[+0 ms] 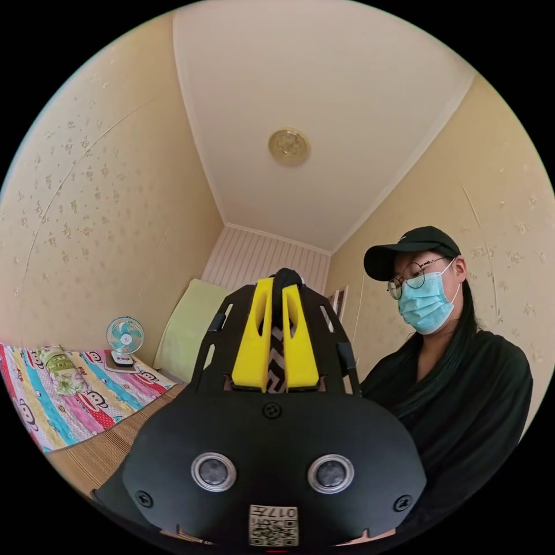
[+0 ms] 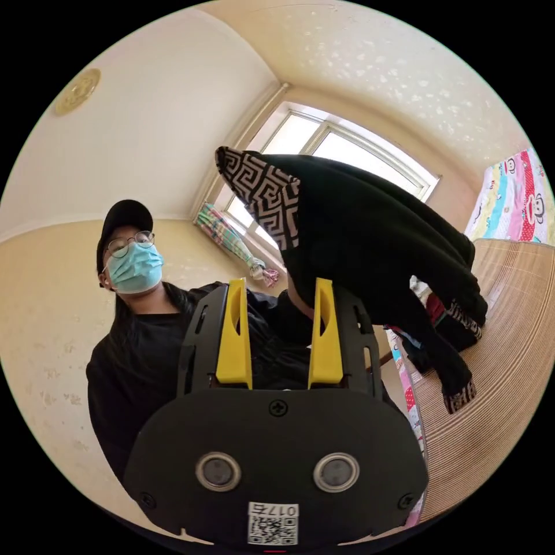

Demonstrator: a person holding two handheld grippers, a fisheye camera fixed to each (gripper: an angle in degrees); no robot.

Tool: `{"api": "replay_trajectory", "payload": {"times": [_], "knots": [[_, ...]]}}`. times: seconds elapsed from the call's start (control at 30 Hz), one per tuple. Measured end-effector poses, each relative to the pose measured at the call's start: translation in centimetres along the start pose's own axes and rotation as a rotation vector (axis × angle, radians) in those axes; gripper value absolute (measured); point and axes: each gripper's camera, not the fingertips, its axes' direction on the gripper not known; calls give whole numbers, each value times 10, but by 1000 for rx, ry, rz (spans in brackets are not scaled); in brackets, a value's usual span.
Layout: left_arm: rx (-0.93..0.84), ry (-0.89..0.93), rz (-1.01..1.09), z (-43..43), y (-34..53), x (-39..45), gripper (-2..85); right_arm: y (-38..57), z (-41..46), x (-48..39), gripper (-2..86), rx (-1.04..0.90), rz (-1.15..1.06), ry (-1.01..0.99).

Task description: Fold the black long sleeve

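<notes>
The left gripper (image 1: 276,300) pinches the black long sleeve (image 2: 370,231) by its patterned edge, held aloft over the woven mat (image 2: 509,347), while the right gripper (image 2: 279,298) stands spread apart.

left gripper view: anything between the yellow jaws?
Yes. The left gripper pinches a fold of the black long sleeve, its patterned trim showing between the jaws.

Bright window (image 2: 341,150) daylight (perhaps overexposed), sharp views, fisheye-bent edges.

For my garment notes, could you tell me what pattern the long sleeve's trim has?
A black-and-white geometric key pattern on the trim, best in the right gripper view.
</notes>
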Motion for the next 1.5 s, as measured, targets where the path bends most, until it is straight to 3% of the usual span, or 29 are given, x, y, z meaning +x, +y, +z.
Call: {"api": "replay_trajectory", "payload": {"times": [0.17,0.23,0.5,0.7,0.93,1.27,1.4,1.5], "knots": [[-68,-50,-13,1,11,9,11,-15,39,15,75,-69,34,-89],[-106,-83,-24,-1,15,14,11,-16,26,7,37,19,-25,-150],[-240,-278,-32,-32,20,28,17,-22,-46,-174,8,343,-400,515],[-405,-310,-83,-5,32,17,25,-30,23,-271,5,349,-632,987],[-462,-238,-168,9,38,-3,46,-32,73,-321,4,426,-801,979],[-576,45,-378,56,67,-28,116,-65,138,-373,7,472,-903,1287],[-628,-22,-379,76,68,-20,130,-74,140,-387,8,480,-895,1319],[-584,-109,-314,73,53,-6,40,-76,132,-396,6,495,-877,1379]]}}
